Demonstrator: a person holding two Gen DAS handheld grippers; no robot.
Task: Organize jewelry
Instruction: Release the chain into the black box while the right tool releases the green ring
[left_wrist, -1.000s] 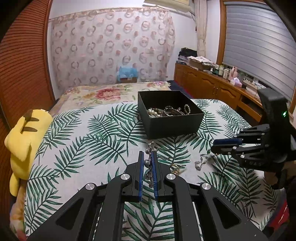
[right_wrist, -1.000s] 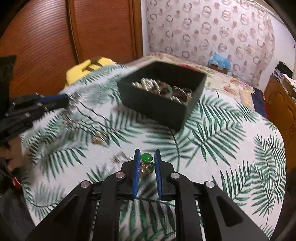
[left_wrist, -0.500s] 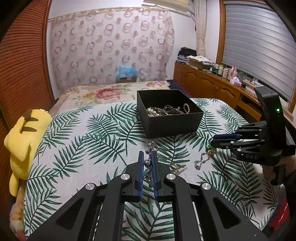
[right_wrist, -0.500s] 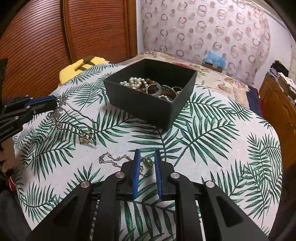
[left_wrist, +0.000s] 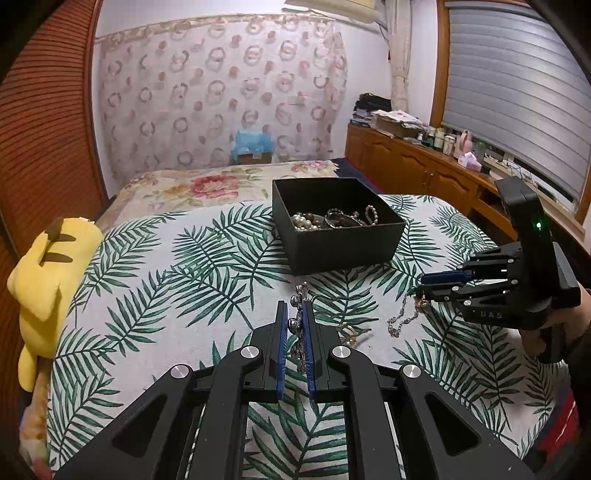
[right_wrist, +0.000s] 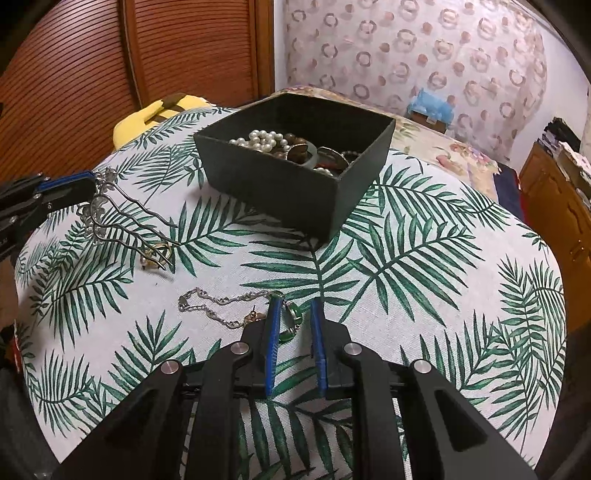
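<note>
The left tool (left_wrist: 295, 325) pinches a silver hair comb (right_wrist: 110, 218) above the leaf-print desk (right_wrist: 424, 258). The right tool (right_wrist: 293, 325), fingers spread, straddles a green ring (right_wrist: 293, 317) lying beside a silver chain (right_wrist: 218, 304); the black jewelry box (right_wrist: 295, 177) sits ahead.

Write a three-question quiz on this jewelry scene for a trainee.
1. True or false: the left gripper is shut on the hair comb.
2. What lies between the fingers of the right gripper? A) chain B) green ring C) gold ring
3. Fill in: the pearls lie in the black ____.

Key: 1 true; 2 B; 3 box.
</note>
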